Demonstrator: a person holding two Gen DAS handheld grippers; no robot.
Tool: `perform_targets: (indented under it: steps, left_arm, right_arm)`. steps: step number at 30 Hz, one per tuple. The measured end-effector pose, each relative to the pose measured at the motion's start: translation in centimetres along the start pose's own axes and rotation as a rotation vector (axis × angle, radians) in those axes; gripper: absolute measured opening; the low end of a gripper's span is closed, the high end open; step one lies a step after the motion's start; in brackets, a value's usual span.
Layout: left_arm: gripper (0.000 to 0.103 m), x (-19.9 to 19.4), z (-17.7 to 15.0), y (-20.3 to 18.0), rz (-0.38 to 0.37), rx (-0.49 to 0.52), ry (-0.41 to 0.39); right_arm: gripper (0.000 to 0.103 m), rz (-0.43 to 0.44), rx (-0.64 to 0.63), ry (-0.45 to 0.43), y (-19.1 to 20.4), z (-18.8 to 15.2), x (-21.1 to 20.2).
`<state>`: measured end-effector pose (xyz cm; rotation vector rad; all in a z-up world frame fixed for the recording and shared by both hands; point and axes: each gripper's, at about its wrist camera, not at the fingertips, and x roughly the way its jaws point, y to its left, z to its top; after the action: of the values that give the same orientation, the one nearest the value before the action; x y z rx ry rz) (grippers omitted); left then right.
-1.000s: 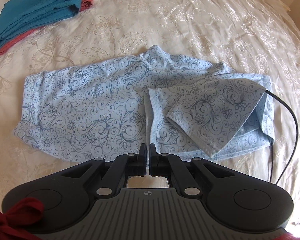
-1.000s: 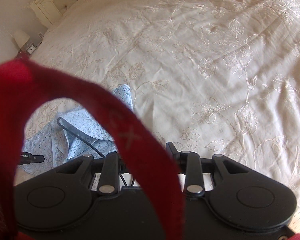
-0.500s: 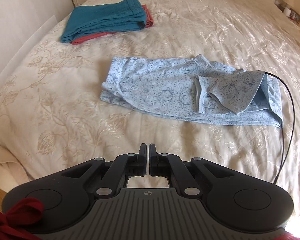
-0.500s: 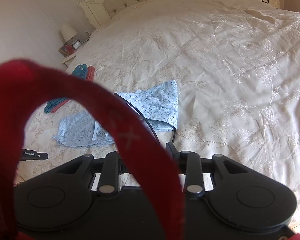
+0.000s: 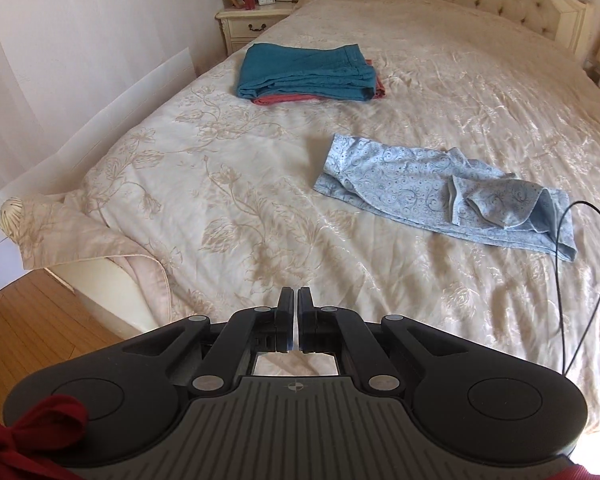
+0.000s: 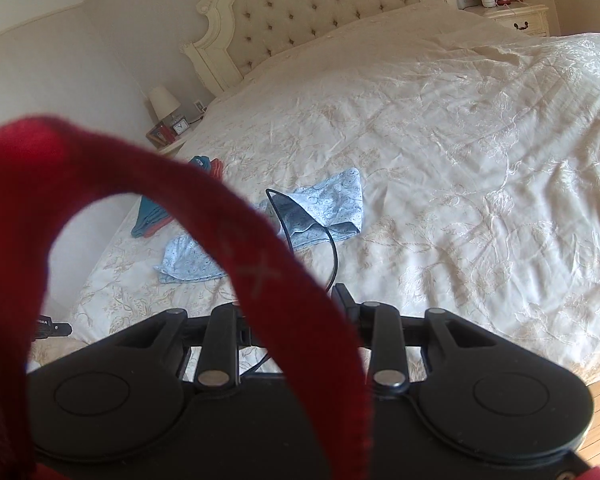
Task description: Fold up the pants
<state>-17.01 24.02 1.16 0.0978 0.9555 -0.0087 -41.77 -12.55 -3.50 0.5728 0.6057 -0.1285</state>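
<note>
Both hand-held grippers off the cloth, pants part-folded on the bed

We are judging the fold unfinished: the light blue patterned pants (image 5: 440, 196) are lying mid-bed (image 5: 220, 200), one end doubled over loosely, well apart from the teal and red folded stack (image 5: 308, 74). Left hand-held gripper (image 5: 298, 300) is showing fingers together on nothing; right hand-held gripper (image 6: 296, 312) is standing apart, half hidden by a red strap (image 6: 260, 264), empty. Next, we are advising flattening the rumpled flap first, minding the black cable (image 5: 580, 280) lying across that end
</note>
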Motion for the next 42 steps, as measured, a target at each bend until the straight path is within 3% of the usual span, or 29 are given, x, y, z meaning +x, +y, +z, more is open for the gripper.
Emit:
perform_targets:
  steps: [5, 10, 19, 27, 36, 42]
  left_arm:
    - [0.003, 0.0, -0.1, 0.3, -0.007, -0.004, 0.005]
    - [0.003, 1.0, 1.9, -1.7, -0.036, 0.004, -0.011]
    - [0.003, 6.6, 9.8, -7.3, -0.102, 0.052, -0.032]
    - [0.003, 12.5, 15.9, -11.0, -0.174, 0.129, 0.028]
    - [0.003, 17.1, 17.2, -13.9, -0.19, 0.146, 0.126]
    - [0.003, 18.9, 16.5, -16.6, -0.165, 0.14, 0.183]
  right_arm:
    - [0.043, 0.005, -0.01, 0.008, 0.0, -0.2, 0.1]
    - [0.043, 0.012, -0.038, 0.011, -0.3, 1.3, 1.4]
    - [0.043, 0.001, -0.049, 0.038, -1.5, 8.2, 9.1]
    - [0.043, -0.029, -0.006, 0.012, -0.2, 14.1, 14.7]
    - [0.043, -0.061, 0.018, 0.095, -1.5, 15.9, 19.1]
    - [0.043, -0.012, -0.062, 0.205, -1.5, 16.0, 24.2]
